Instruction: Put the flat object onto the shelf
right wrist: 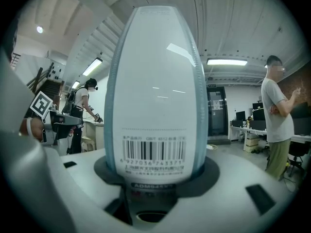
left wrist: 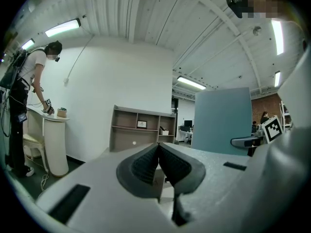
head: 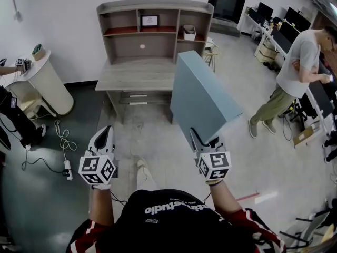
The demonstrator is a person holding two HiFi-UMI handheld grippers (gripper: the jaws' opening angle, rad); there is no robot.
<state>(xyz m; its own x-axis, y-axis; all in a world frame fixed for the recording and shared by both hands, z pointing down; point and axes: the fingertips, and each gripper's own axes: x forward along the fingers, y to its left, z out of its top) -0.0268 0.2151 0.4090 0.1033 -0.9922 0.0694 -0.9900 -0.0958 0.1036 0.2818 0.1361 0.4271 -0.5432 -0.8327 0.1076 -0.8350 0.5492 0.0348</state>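
Up ahead: grey desk shelf [head: 152, 5].
Right gripper [head: 206, 144]: clamped on blue flat box [head: 202, 96].
Left gripper [head: 106, 134]: jaws pressed together, empty.

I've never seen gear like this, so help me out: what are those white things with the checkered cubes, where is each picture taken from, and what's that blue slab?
A person, not a robot, carries two hand-held two-jaw grippers. One picture looks down from a head camera; the other two cameras ride on the grippers. The left gripper is shut and empty. The right gripper clamps a flat blue box with a barcode label on its narrow side. Ahead stands a wooden desk with shelves, holding a small picture frame and a white container.
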